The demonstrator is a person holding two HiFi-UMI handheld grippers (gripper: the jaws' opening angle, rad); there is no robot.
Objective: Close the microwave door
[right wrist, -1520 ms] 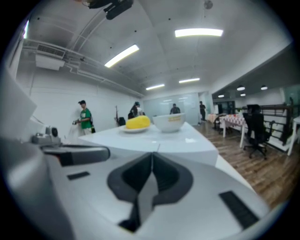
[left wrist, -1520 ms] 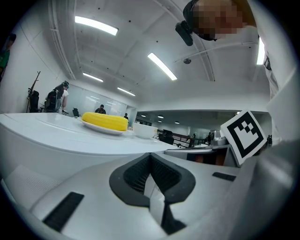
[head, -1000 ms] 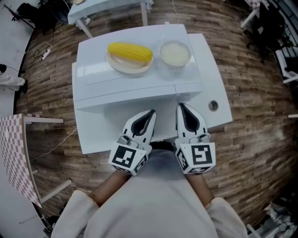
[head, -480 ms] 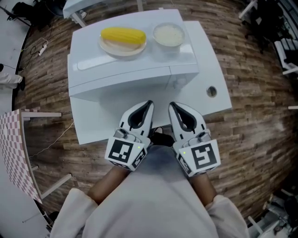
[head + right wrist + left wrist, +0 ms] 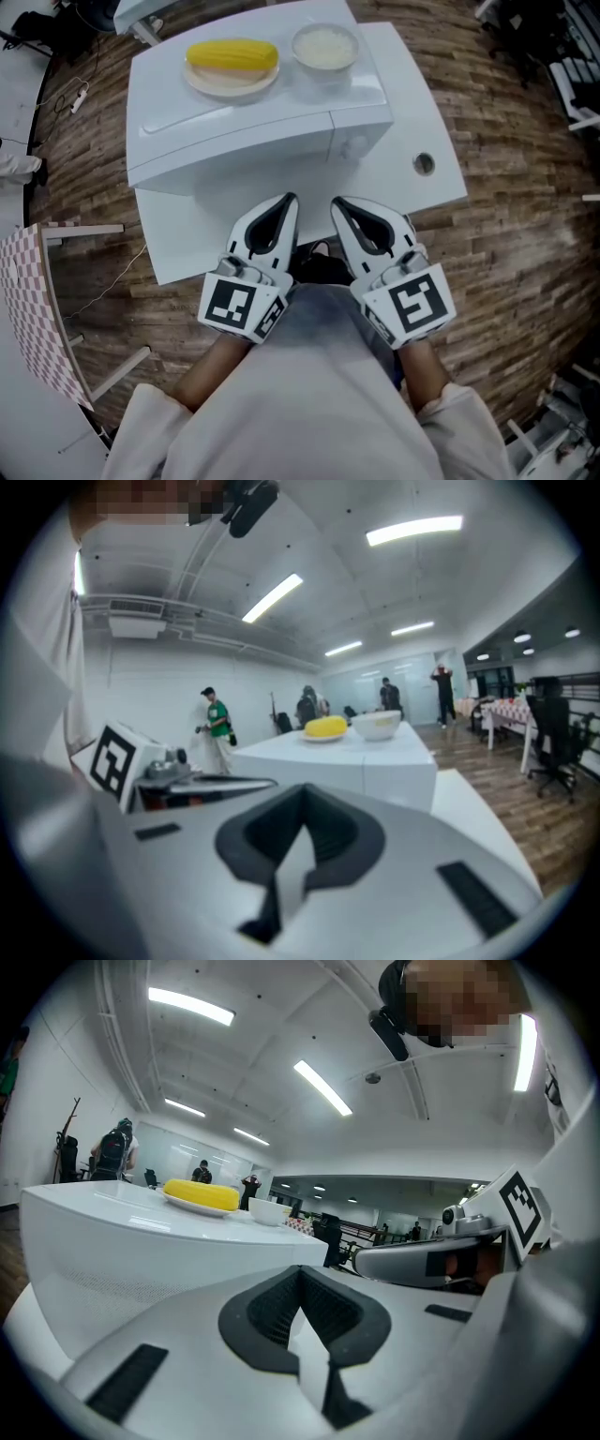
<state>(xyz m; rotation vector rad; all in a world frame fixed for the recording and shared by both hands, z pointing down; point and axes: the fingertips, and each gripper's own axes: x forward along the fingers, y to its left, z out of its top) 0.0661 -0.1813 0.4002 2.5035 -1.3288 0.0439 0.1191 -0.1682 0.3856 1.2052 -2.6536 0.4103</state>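
Left gripper and right gripper: jaws pressed together on both, nothing held. They sit side by side close to my body, tips pointing at the microwave but not touching it. It stands on the white worktop, with corn on a plate and a bowl on its top. Door looks flush with the casing, so I judge it closed and the task about done. Next move: only a firm push on the door's free edge if any gap shows.
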